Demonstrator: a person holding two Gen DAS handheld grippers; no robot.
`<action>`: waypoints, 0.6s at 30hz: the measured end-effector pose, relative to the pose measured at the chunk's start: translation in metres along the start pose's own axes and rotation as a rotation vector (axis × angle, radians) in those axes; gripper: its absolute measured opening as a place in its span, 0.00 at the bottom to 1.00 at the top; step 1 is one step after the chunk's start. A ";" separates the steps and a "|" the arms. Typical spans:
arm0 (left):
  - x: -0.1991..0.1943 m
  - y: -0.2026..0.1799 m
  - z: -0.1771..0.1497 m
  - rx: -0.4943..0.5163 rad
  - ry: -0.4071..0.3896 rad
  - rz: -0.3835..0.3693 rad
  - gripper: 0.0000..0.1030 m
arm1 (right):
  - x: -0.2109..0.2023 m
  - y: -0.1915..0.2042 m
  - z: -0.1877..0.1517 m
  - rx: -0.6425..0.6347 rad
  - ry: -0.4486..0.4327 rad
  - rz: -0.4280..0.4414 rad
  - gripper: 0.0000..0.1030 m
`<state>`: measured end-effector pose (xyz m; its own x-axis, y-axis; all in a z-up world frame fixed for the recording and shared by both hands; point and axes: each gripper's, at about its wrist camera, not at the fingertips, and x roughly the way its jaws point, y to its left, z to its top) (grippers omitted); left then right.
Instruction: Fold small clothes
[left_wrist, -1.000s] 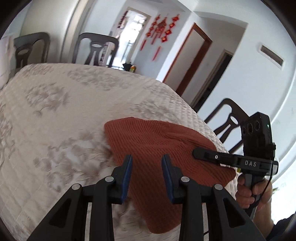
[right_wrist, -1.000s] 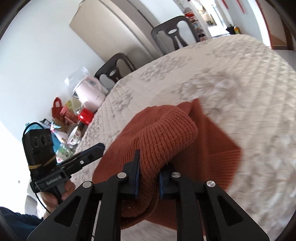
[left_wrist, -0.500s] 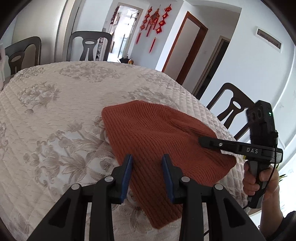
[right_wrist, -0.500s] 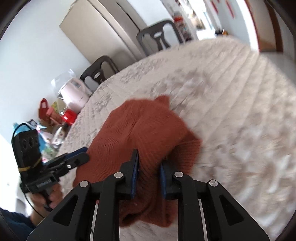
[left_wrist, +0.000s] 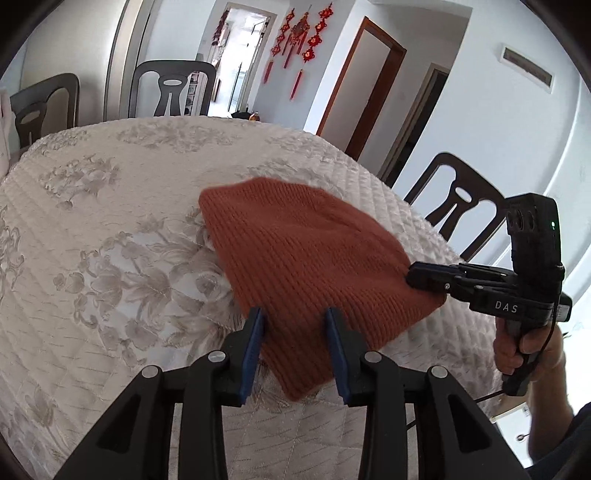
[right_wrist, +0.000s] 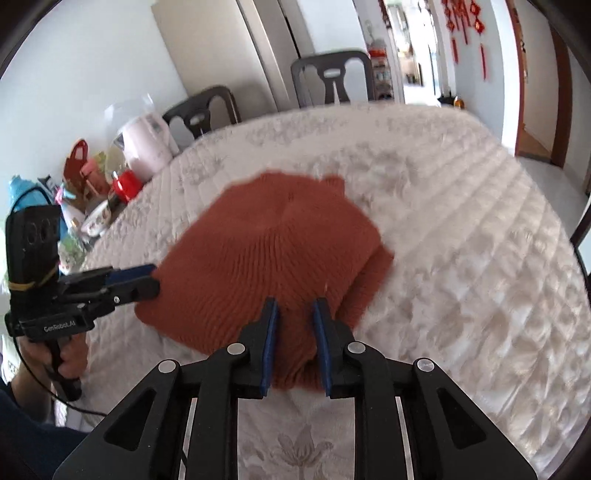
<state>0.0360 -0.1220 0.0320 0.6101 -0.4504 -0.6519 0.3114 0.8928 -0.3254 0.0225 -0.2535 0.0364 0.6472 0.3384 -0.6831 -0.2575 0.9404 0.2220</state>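
Centrally on the quilted tablecloth (left_wrist: 110, 229) lay a rust-orange knit garment (left_wrist: 303, 258), spread flat and folded over itself, with a lower layer peeking out along its right edge in the right wrist view (right_wrist: 376, 273).

Over its near edge stood the left gripper (left_wrist: 293, 325), its blue-padded jaws parted by a moderate gap with the knit showing between them; the pads did not appear to press on the fabric. From the right wrist camera that same gripper (right_wrist: 153, 278) came in from the left, its tips touching the garment's left edge, though whether it pinched any cloth could not be told there.

The right gripper (right_wrist: 295, 314) hovered at the near edge with its jaws slightly apart, narrower than the left's, and no fabric caught between the pads. Seen from the left wrist camera, it (left_wrist: 412, 275) reached in from the right with its tips at the garment's right side.

Only the right wrist view showed the clutter at the table's far left: a pink kettle (right_wrist: 146, 144), a red-capped jar (right_wrist: 125, 184) and a bowl (right_wrist: 98, 218). Only the left wrist view showed the dark chair (left_wrist: 458, 206) near the right corner. Each view caught the other hand (left_wrist: 521, 343) gripping its handle (right_wrist: 72, 362).
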 end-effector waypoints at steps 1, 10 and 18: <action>-0.002 0.000 0.004 0.004 -0.011 0.008 0.36 | 0.000 -0.002 0.006 0.004 -0.016 -0.003 0.20; 0.038 -0.002 0.047 0.047 -0.003 0.134 0.36 | 0.045 -0.018 0.028 0.063 0.022 -0.077 0.20; 0.051 -0.004 0.036 0.066 0.010 0.176 0.37 | 0.048 -0.020 0.022 0.051 0.006 -0.070 0.20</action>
<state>0.0924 -0.1486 0.0242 0.6524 -0.2871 -0.7014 0.2482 0.9554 -0.1601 0.0746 -0.2553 0.0150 0.6580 0.2713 -0.7025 -0.1747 0.9624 0.2080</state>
